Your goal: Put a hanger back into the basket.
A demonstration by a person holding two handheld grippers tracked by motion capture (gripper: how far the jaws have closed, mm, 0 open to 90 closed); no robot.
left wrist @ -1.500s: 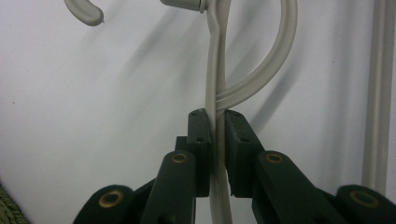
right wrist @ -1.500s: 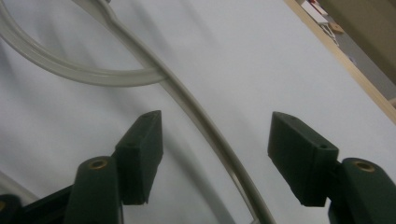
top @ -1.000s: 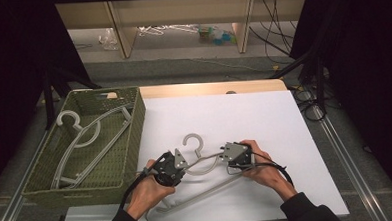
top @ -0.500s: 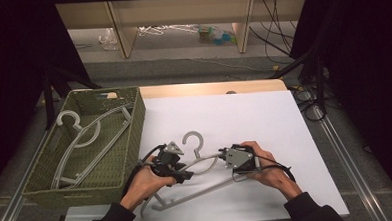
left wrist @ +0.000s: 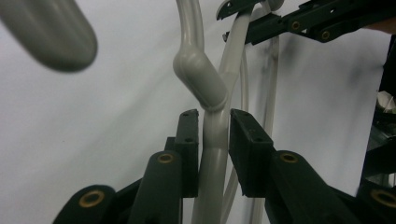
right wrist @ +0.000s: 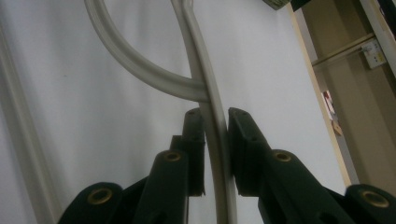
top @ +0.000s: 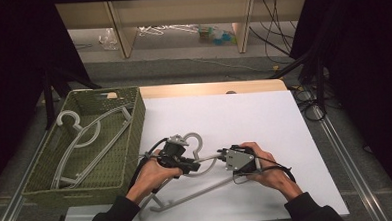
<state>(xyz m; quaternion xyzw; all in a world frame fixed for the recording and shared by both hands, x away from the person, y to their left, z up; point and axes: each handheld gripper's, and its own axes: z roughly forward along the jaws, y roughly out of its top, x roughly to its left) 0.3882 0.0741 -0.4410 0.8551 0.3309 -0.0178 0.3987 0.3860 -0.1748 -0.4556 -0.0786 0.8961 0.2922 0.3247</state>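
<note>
A grey plastic hanger (top: 191, 193) lies on the white table top (top: 244, 113), its hook (top: 195, 138) pointing away from me. My left gripper (top: 190, 167) holds it just below the neck. In the left gripper view its jaws (left wrist: 214, 122) have just been closing, and the pads now press on the hanger's arm (left wrist: 212, 154). My right gripper (top: 220, 153) is shut on the other arm. The right gripper view shows that gripper (right wrist: 215, 116) clamped where a curved inner bar (right wrist: 135, 67) joins the arm. The right gripper's jaws also show at the top right of the left gripper view.
A green woven basket (top: 138, 118) stands at the table's left edge with grey hangers (top: 80, 140) lying in it. Black cables trail from both grippers. A shelf unit (top: 240, 23) with small items beneath it stands beyond the table.
The left hand has shifted a little right along the hanger, toward its neck, and grips there now. The right hand and the hanger have barely moved.
</note>
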